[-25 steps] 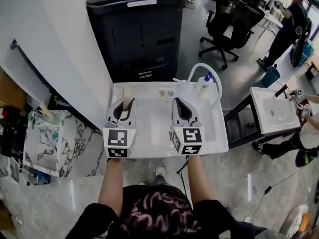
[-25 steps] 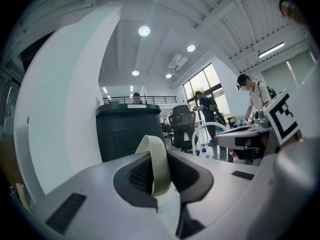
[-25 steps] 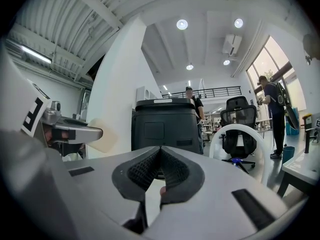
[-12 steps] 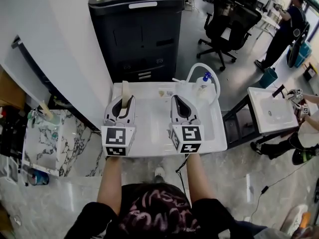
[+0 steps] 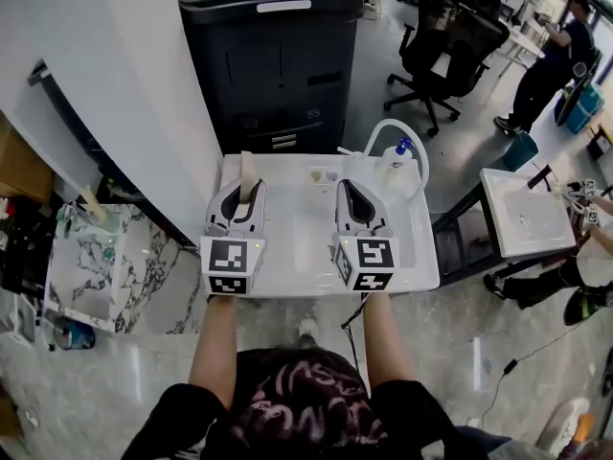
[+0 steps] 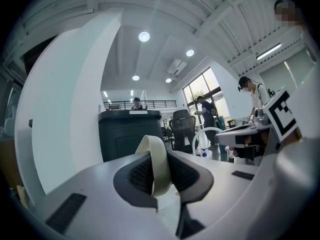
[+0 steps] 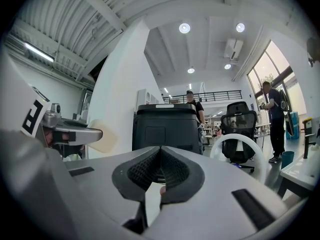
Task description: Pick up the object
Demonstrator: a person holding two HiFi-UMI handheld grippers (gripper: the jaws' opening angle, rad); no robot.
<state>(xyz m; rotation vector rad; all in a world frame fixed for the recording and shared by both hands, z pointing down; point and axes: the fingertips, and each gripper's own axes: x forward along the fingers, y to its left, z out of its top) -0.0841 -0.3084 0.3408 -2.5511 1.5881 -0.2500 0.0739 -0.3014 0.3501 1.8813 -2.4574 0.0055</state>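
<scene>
My left gripper [image 5: 240, 197] hangs over the left part of the white table [image 5: 292, 262], shut on a cream curved band [image 5: 246, 169]. The band stands on edge and sticks out past the fingertips. In the left gripper view the band [image 6: 159, 166] is pinched between the dark ribbed pads of the left gripper [image 6: 159, 159]. My right gripper [image 5: 357, 195] is held level beside it over the table's middle, shut with nothing between its jaws. In the right gripper view, the right gripper [image 7: 160, 156] has its pads meeting. The cream band [image 7: 103, 136] shows at the left of that view.
A white hose loop [image 5: 407, 140] and a blue-capped bottle [image 5: 397, 151] stand at the table's back right. A black cabinet [image 5: 278, 56] is behind the table and an office chair [image 5: 452, 32] farther back. A second white table [image 5: 525, 220] and people are at the right, a marbled surface [image 5: 96, 266] at the left.
The left gripper has risen slightly with the cream band, which now reaches farther toward the table's back edge. The right gripper has hardly moved.
</scene>
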